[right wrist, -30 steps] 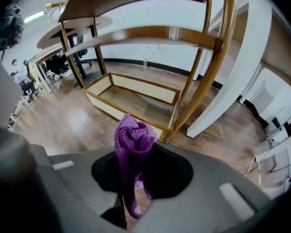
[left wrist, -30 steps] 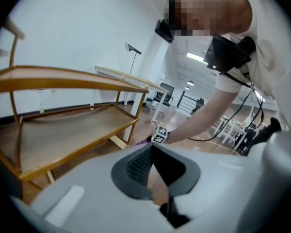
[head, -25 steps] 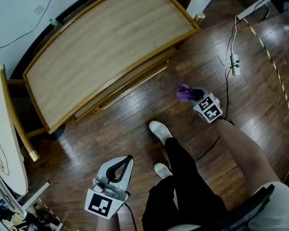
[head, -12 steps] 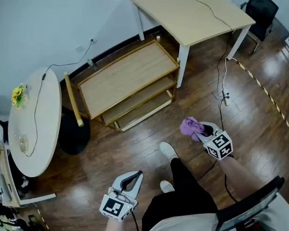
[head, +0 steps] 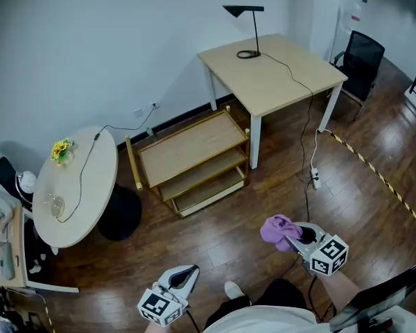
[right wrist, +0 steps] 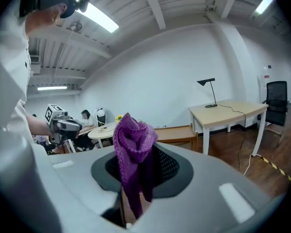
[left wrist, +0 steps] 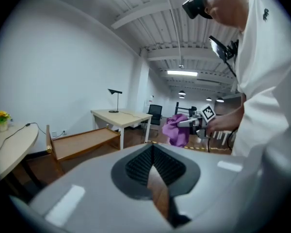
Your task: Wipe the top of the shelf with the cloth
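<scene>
The wooden three-tier shelf stands against the far wall, well away from both grippers; it also shows in the left gripper view and the right gripper view. A purple knitted cloth bunches out of my right gripper, which is shut on it. In its own view the cloth rises from between the jaws of that gripper. My left gripper hangs low at the bottom left, its jaws shut on nothing. The left gripper view shows the cloth at mid-right.
A light-wood desk with a black lamp stands right of the shelf, a black chair beyond it. A round white table is at the left. A cable and power strip and striped tape lie on the floor.
The head view has drawn far back from the shelf, which now looks small and distant. Both grippers sit lower in the picture. The cloth stays in the right gripper.
</scene>
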Demonstrator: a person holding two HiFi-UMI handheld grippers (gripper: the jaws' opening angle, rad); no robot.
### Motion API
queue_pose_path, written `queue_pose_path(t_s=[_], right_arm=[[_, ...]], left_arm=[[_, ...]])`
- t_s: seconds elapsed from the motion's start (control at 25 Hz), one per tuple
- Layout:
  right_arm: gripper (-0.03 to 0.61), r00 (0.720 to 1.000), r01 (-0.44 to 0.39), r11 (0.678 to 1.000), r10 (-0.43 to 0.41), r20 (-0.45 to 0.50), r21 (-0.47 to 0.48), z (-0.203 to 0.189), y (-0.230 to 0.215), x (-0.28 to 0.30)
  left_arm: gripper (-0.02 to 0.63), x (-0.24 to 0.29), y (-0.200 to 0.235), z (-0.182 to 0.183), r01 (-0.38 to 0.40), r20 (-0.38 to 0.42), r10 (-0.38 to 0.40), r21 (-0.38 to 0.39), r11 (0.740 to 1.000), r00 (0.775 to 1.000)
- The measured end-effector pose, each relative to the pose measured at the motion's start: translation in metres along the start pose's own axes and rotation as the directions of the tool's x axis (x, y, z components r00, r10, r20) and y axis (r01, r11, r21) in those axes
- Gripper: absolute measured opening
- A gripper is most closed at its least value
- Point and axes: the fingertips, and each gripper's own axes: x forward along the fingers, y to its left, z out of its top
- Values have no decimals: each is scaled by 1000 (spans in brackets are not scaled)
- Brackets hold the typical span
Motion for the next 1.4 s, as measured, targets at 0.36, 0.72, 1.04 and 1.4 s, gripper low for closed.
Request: queue_pose_path(t_s=[0.36, 0.72, 1.04, 1.4], right_arm=[[94, 990, -124, 983, 132, 53, -138, 34, 24, -116], [95, 987, -134, 988, 139, 74, -77, -1, 39, -223], [97, 989, -93, 993, 100, 111, -66, 3, 32, -267], [97, 987, -69, 995, 79, 142, -72, -6, 34, -327]], left_arm=[[17, -3, -102, 23, -77, 99, 74, 24, 997, 992], [17, 6, -226, -9, -14, 46, 13, 24, 1000, 999], [17, 28, -284, -1, 67, 64, -71, 60, 996, 995], [17, 46, -327, 1, 125, 45, -130, 99, 987, 990]])
